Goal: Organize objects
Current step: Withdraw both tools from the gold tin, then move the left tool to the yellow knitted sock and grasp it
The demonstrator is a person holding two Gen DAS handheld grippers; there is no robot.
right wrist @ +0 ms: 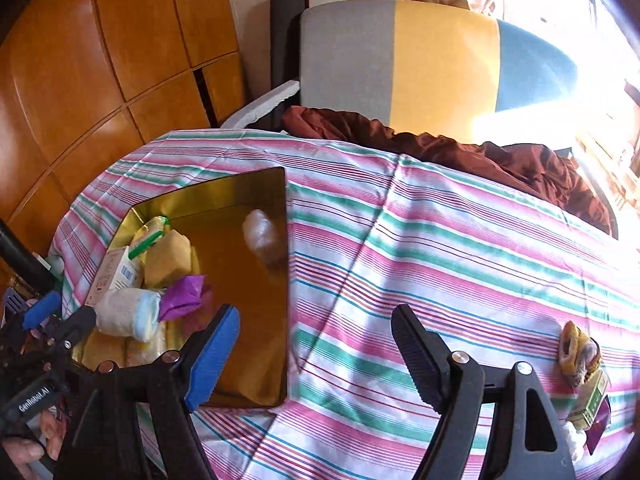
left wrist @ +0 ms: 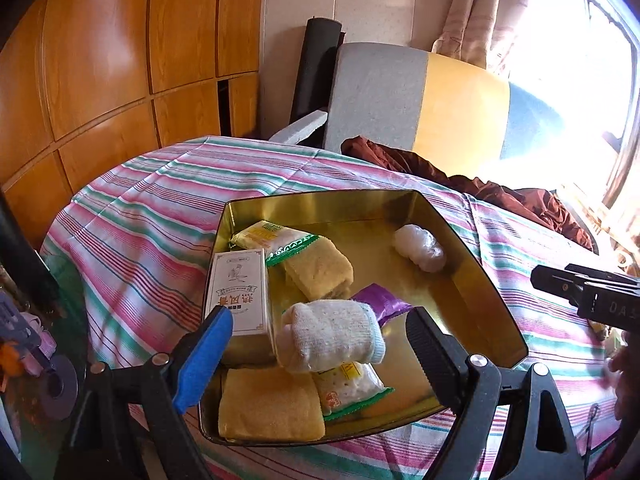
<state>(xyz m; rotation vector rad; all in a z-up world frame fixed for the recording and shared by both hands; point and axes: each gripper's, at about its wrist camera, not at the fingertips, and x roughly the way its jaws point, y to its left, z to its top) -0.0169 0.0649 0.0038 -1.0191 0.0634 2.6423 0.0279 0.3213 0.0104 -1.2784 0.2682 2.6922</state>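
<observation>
The left gripper (left wrist: 320, 336) hangs with its jaws wide apart over the near end of the gold tin (left wrist: 476, 240), straddling a rolled white sock (left wrist: 336, 336) without pressing on it. The right gripper (right wrist: 316, 344) also has its jaws apart and empty, over the tin's right rim and bare striped cloth (right wrist: 460, 248).

The tin's left half is crowded with a white box (left wrist: 240, 288), yellow cakes (left wrist: 320, 276) and a purple wrapper (left wrist: 380, 300); its right half holds only a white bundle (left wrist: 420, 248).

Only the right wrist view shows the leftovers at the worktop's right edge: a small green box (right wrist: 592, 400) and what may be a crumpled yellow wrapper (right wrist: 576, 348), blurred.
</observation>
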